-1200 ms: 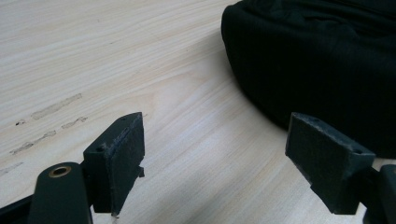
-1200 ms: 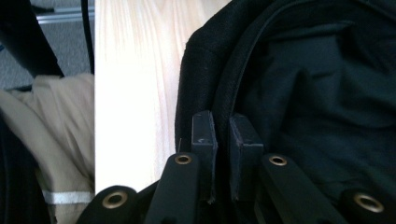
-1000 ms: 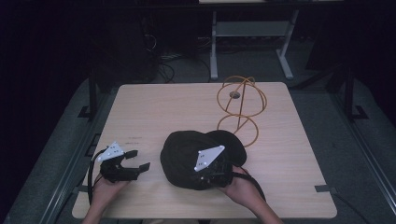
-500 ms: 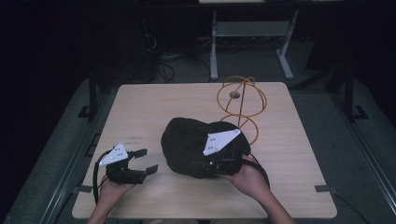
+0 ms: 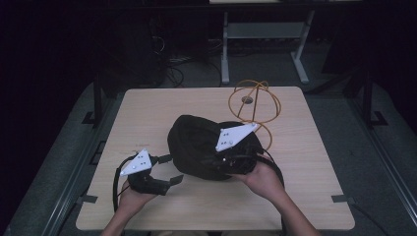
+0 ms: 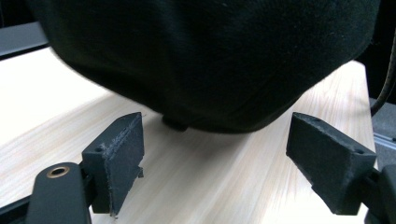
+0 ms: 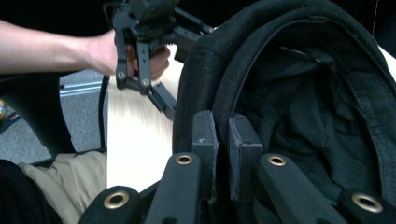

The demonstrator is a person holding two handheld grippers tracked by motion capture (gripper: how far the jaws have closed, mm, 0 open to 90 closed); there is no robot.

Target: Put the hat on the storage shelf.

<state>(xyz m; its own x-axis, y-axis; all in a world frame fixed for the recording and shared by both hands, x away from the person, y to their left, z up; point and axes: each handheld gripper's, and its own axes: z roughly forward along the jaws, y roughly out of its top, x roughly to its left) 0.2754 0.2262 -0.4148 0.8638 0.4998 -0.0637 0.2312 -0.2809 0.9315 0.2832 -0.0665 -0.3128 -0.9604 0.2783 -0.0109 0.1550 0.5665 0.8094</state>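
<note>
Dim room, light from overhead falls on the desk [image 5: 162, 108]; surroundings beyond it nearly black. Black cap [image 6: 210, 60] close up soft, slightly blurred; pale glare on desk wood left of it.

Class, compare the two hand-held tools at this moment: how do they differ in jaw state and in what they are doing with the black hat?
The right tool is shut, pinching the black hat's edge; the left tool stands open and empty. The right tool lifts the hat; the left tool waits beside it, short of the cloth. Both are black, with a grey plate.

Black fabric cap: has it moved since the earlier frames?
Yes. The black fabric cap has shifted toward the orange wire stand, pinched by the right gripper.
</note>
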